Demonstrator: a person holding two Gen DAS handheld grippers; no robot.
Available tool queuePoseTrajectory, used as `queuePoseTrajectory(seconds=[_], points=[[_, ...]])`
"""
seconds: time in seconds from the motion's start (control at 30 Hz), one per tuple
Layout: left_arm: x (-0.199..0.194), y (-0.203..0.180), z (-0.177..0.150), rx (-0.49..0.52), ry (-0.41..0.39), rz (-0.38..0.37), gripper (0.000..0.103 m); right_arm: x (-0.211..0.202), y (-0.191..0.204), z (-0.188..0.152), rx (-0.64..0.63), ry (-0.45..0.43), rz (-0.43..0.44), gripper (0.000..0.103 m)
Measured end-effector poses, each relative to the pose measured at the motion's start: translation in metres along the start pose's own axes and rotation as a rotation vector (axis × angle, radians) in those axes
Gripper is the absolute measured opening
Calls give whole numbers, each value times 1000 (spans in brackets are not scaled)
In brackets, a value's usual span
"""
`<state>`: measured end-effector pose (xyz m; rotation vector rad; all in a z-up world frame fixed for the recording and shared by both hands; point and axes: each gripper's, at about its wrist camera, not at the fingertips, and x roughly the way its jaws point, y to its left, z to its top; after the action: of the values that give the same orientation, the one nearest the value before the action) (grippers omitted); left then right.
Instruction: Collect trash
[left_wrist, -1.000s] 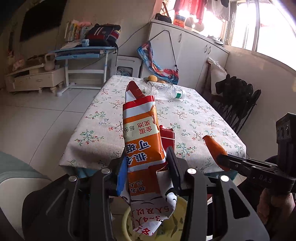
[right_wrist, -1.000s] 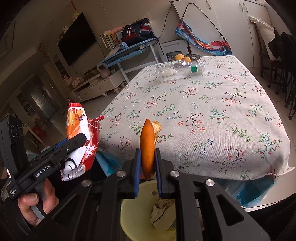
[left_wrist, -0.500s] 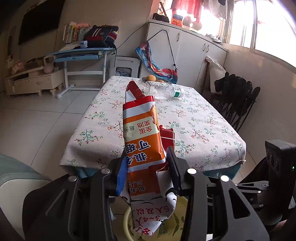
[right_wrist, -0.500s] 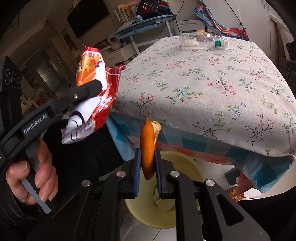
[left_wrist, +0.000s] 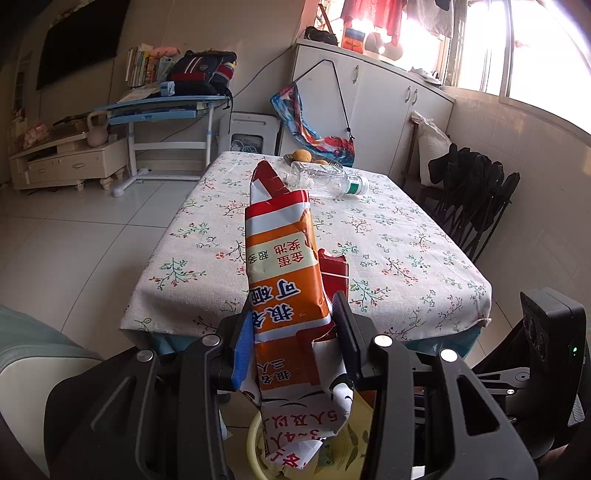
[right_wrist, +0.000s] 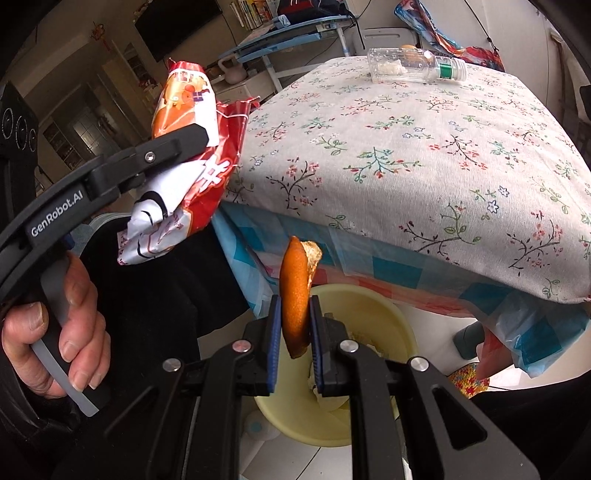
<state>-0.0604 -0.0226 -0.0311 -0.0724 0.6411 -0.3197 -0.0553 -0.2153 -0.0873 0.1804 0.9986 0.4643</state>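
My left gripper (left_wrist: 291, 332) is shut on an orange and red snack wrapper (left_wrist: 284, 273), which stands up between the pads and hangs crumpled below them. In the right wrist view the same wrapper (right_wrist: 184, 155) shows at the left, held by the left gripper (right_wrist: 181, 144) in a person's hand (right_wrist: 55, 332). My right gripper (right_wrist: 293, 321) is shut on a piece of orange peel (right_wrist: 294, 295), held just above a pale yellow bin (right_wrist: 384, 317) on the floor in front of the table. The bin (left_wrist: 255, 443) holds some trash.
A table with a flowered cloth (right_wrist: 424, 155) stands ahead; an empty clear plastic bottle (left_wrist: 328, 181) lies on it near a dish of oranges (left_wrist: 303, 157). Folded black chairs (left_wrist: 476, 206) stand to the right, a blue desk (left_wrist: 162, 107) at the back left.
My right gripper came down and forward with the peel, from table-top height to just over the bin. It left the left wrist view's middle right. The left gripper and wrapper stayed put.
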Motion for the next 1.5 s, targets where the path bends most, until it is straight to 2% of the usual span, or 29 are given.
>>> queuePoseTrajectory(seconds=[0.2,0.3,0.33,0.57,0.7,0.9,1.0,1.07,1.23,1.4,1.5], points=[[0,0,0,1,0,0,39,8,-1,-1,8,37,-7,16],[0,0,0,1,-1,0,39,13,-3,-4,23,67,-17,21],[0,0,0,1,-1,0,39,14,-5,-5,31,69,-19,26],[1,-3,0,3,2,-5,39,9,-9,-5,59,45,-25,37],[1,-5,-4,9,22,-30,39,0,-14,-2,84,-6,-43,41],[2,-20,-18,78,87,-86,39,-27,-32,2,169,-156,-106,52],[8,-32,-27,134,140,-114,39,-39,-40,2,213,-222,-136,60],[15,-41,-33,176,187,-133,39,-46,-43,3,234,-254,-145,61],[24,-60,-48,270,270,-164,40,-54,-47,3,256,-292,-152,63],[31,-68,-56,313,333,-169,42,-54,-48,2,265,-298,-153,66],[33,-69,-58,318,353,-170,48,-54,-49,1,270,-297,-150,67]])
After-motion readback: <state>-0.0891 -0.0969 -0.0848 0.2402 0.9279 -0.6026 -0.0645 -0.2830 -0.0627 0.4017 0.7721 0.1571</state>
